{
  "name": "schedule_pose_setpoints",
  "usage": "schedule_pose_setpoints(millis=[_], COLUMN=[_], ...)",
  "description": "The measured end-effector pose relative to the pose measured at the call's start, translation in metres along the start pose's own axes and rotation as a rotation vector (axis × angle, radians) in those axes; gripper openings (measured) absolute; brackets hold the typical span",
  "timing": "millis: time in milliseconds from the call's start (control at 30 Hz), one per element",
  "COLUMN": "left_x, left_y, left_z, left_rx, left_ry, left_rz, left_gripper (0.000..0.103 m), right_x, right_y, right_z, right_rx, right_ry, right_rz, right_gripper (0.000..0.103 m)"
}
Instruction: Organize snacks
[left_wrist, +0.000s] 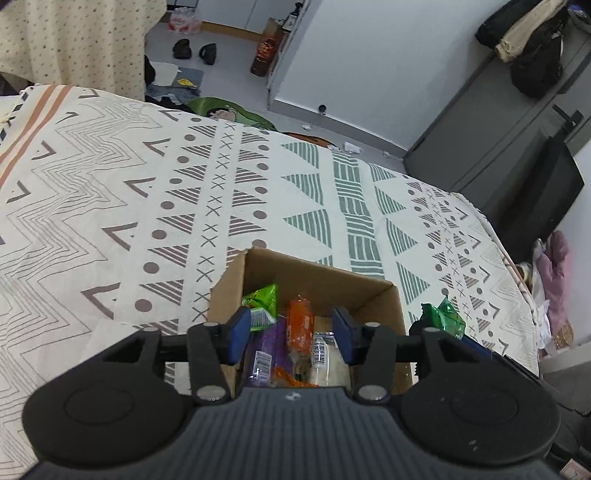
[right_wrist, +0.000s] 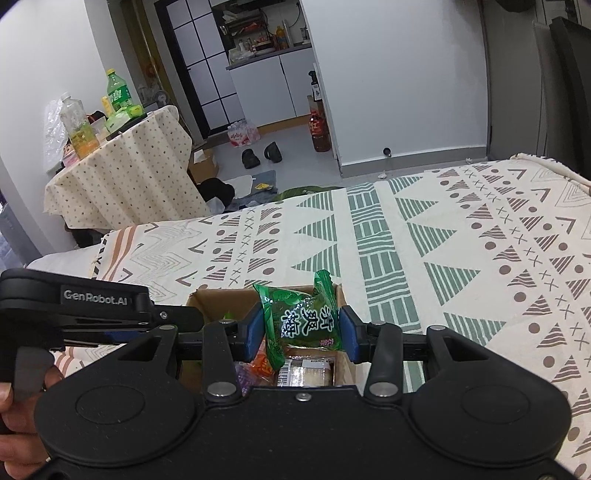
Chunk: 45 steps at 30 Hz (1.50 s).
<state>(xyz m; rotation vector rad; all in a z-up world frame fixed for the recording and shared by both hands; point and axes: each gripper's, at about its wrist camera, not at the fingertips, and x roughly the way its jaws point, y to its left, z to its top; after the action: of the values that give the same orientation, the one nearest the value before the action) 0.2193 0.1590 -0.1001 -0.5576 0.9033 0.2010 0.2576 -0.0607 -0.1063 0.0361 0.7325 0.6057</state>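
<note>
An open cardboard box (left_wrist: 317, 273) sits on the patterned bedspread (left_wrist: 110, 206). Inside lie a light green packet (left_wrist: 264, 299), an orange packet (left_wrist: 300, 325), a purple packet (left_wrist: 264, 354) and a clear wrapped snack (left_wrist: 325, 354). My left gripper (left_wrist: 291, 332) hovers open over the box, holding nothing. My right gripper (right_wrist: 303, 330) is shut on a dark green packet (right_wrist: 299, 317) printed with white characters, held just above the box (right_wrist: 207, 299). That packet (left_wrist: 443, 317) also shows at the box's right side in the left wrist view. The left gripper's body (right_wrist: 74, 314), held by a hand, shows in the right wrist view.
The bedspread (right_wrist: 480, 258) stretches wide beyond the box. A small cloth-covered table (right_wrist: 122, 173) with bottles stands past the bed's far left. Shoes (right_wrist: 251, 158) and clothes lie on the floor. A grey cabinet (left_wrist: 498, 122) and pink clothing (left_wrist: 554, 273) are at the right.
</note>
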Motion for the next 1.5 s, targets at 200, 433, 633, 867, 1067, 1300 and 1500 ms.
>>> schedule_pose_setpoints(millis=[200, 433, 633, 867, 1067, 1300, 1500], left_x=[-0.002, -0.011, -0.025, -0.047, -0.067, -0.078, -0.111], left_y=[-0.003, -0.006, -0.011, -0.027, -0.043, -0.058, -0.072], left_z=[-0.003, -0.008, -0.019, -0.037, -0.053, -0.078, -0.087], left_rx=[-0.018, -0.018, -0.017, 0.018, 0.058, 0.108, 0.197], left_ry=[0.011, -0.005, -0.011, -0.016, -0.033, 0.034, 0.018], left_rz=[0.005, 0.058, 0.078, 0.082, 0.053, 0.042, 0.075], left_gripper=[0.052, 0.071, 0.077, 0.083, 0.089, 0.091, 0.091], right_x=[0.003, -0.006, -0.021, -0.049, -0.078, -0.119, -0.150], right_y=[0.000, -0.008, -0.021, -0.026, -0.034, -0.051, -0.060], right_z=[0.007, 0.011, 0.001, -0.007, -0.006, -0.010, -0.015], right_rx=[0.017, 0.043, 0.063, 0.051, 0.050, 0.076, 0.082], right_ry=[-0.009, -0.028, -0.018, -0.024, -0.033, -0.053, -0.062], right_rz=[0.029, 0.018, 0.004, 0.005, 0.006, -0.004, -0.018], right_gripper=[0.050, 0.063, 0.066, 0.077, 0.083, 0.089, 0.093])
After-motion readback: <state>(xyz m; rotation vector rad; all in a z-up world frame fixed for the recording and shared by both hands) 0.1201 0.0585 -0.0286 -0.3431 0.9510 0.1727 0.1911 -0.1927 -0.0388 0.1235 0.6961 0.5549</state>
